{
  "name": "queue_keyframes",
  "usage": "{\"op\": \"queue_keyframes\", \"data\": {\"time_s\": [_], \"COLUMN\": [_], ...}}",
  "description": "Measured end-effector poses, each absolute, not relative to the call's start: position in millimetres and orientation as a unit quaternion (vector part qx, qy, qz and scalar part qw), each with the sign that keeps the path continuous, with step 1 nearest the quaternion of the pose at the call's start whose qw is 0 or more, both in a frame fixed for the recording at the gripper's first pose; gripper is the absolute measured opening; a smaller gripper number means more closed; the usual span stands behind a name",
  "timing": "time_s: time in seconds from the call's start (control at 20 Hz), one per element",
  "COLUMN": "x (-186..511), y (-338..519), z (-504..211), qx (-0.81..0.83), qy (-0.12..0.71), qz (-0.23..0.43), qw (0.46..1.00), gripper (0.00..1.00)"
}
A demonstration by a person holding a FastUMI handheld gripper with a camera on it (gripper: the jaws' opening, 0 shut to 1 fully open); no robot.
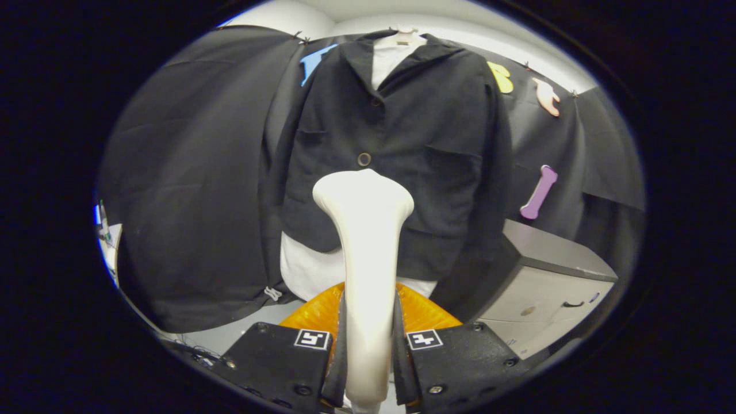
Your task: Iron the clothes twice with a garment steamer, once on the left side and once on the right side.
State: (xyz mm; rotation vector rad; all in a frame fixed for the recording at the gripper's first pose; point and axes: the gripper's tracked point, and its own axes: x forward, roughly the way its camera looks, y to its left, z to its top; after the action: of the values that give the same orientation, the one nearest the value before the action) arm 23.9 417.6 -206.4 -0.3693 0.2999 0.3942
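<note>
Tongs clamped — steamer before jacket

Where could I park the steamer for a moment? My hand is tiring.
The gripper is shut on the steamer, its head just short of the jacket. The grey cabinet's flat top, right of the jacket, looks bare. A pale floor strip lies left of the orange thing, near cables. Straight ahead is crowded.

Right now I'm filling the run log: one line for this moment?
gripper: shut on steamer | steamer head: upright, ahead of black jacket | jacket: hanging over white shirt | contact: cannot tell
</note>
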Motion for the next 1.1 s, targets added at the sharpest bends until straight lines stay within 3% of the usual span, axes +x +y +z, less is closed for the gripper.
{"op": "queue_keyframes", "data": {"time_s": [0.75, 1.1], "x": [-3, -6], "y": [183, 80], "z": [-48, -4], "qx": [-0.117, -0.082], "qy": [0.077, 0.049], "qz": [-0.035, -0.059], "qw": [0.990, 0.994], "gripper": [0.36, 0.35]}}
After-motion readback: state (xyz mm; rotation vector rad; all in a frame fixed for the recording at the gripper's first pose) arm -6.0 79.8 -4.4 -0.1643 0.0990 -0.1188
